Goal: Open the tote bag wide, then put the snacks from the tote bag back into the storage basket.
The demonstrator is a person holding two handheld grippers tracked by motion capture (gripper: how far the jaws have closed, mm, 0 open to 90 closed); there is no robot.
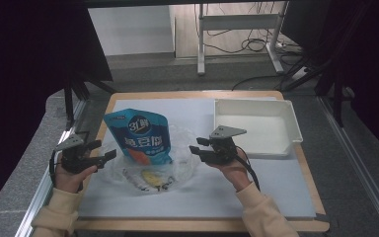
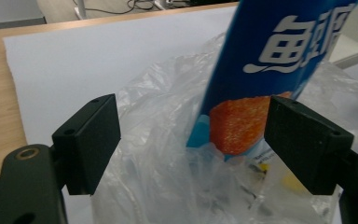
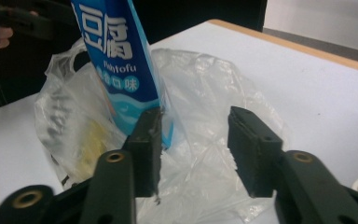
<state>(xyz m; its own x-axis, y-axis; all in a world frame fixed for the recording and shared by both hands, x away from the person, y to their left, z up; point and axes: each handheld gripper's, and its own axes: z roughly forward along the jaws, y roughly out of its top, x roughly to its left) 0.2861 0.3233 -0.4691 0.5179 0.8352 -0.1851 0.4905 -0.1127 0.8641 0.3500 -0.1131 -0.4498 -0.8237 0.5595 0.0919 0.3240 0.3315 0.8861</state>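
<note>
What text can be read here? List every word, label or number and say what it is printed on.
"fishtofu" - small white letters on the blue snack pouch, right gripper view.
"豆腐" - large white characters above it, cut off at the frame's top.
"口味" - on the light blue band below; the characters before it are blurred.
"鱼" - large white character on the pouch, left gripper view; its neighbour is cut off.
"3" - in the logo near the pouch top, high view; the rest is too small to read.

**Even light on the bench, dark edges**

The high view is soft and dim, its left and right sides sunk in near-black; the white mat [image 1: 256, 182] is evenly lit from above with faint shadows. Both gripper views are brighter, the close black tongs blurred. The clear plastic bag [image 3: 205, 93] shows mild glare.
</note>
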